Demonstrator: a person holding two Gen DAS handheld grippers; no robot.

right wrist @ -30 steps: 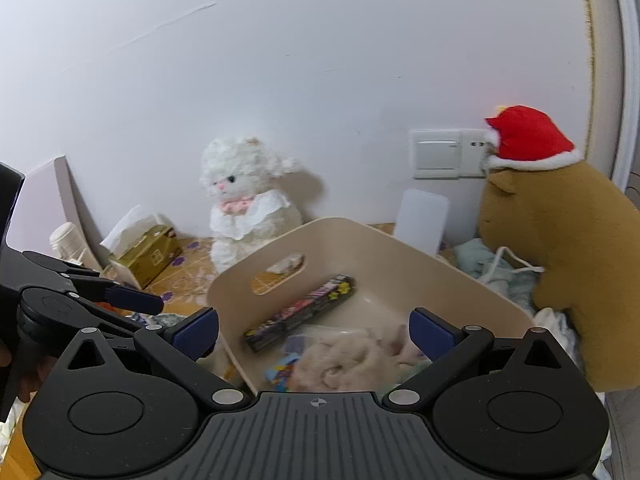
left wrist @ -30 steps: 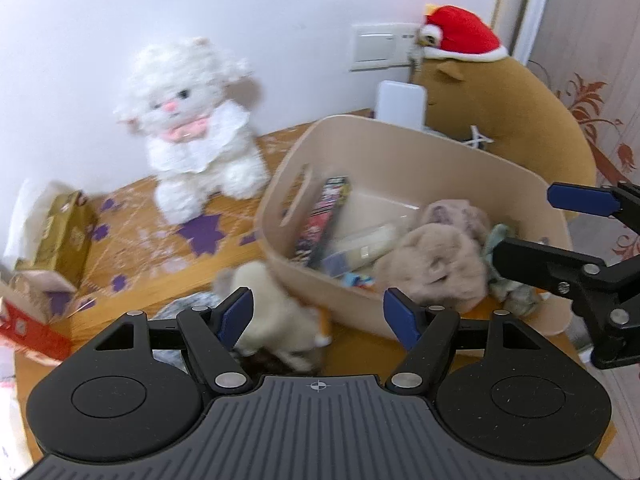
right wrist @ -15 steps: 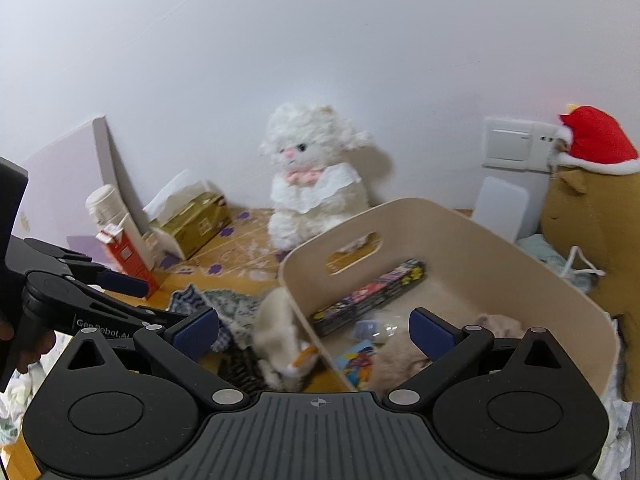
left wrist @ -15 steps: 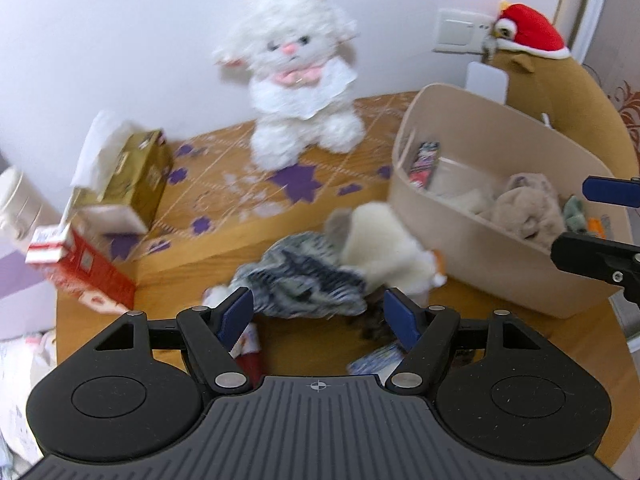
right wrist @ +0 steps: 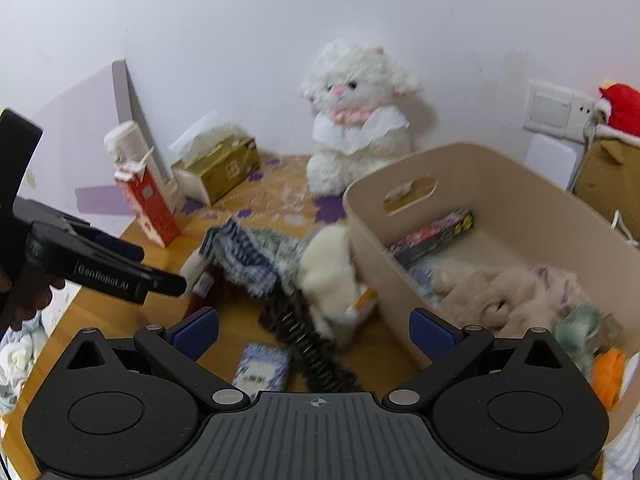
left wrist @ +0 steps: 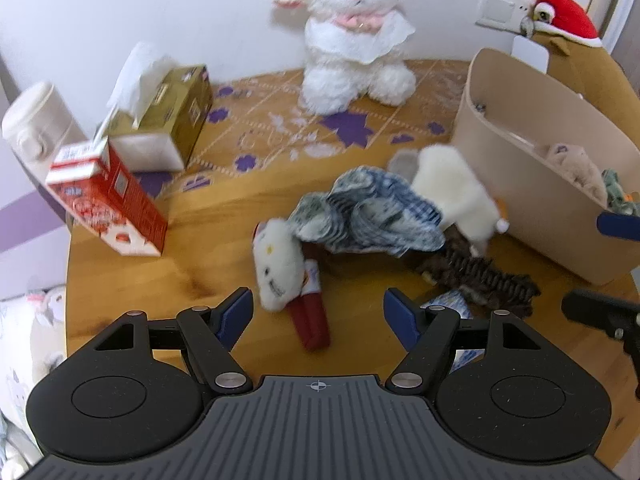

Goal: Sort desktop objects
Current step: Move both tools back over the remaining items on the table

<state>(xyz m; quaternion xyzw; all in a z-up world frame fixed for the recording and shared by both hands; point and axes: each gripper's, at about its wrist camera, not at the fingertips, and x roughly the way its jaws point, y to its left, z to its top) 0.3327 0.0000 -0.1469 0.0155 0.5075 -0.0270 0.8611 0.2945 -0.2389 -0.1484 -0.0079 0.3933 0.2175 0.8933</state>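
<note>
Desktop objects lie in a loose heap on the wooden desk (left wrist: 200, 240), just beside the beige storage bin (right wrist: 472, 184) that takes up the desk's right side. The bin holds a beige plush (right wrist: 516, 292), a long dark printed box (right wrist: 434, 234) leaning against its far wall, and a small orange thing (right wrist: 606, 372) in its near corner.

Against the wall at the desk's back edge sits a white plush lamb (left wrist: 354, 36). A brown plush in a red hat (left wrist: 568, 20) stands behind the bin at the back right corner. Toward the left edge are a gold tissue box (left wrist: 172, 116), a red and white carton (left wrist: 106, 200) and a white bottle (left wrist: 38, 128) behind the carton.

In the heap, a cream plush (left wrist: 456, 196) leans on the bin's outer wall, and a blue-and-white striped cloth (left wrist: 372, 212) is draped beside it. A small white plush cat (left wrist: 276, 268) lies next to a dark red tube (left wrist: 312, 320), and a dark brown knitted piece (left wrist: 480, 272) runs toward the near edge. A small blue-printed packet (right wrist: 262, 366) lies flat closest to the front.

The left gripper (left wrist: 318, 312) hangs over the cat and the tube with its jaws spread wide and nothing between the pads. The right gripper (right wrist: 314, 332) hovers above the knitted piece and the packet, jaws likewise wide apart and empty.
</note>
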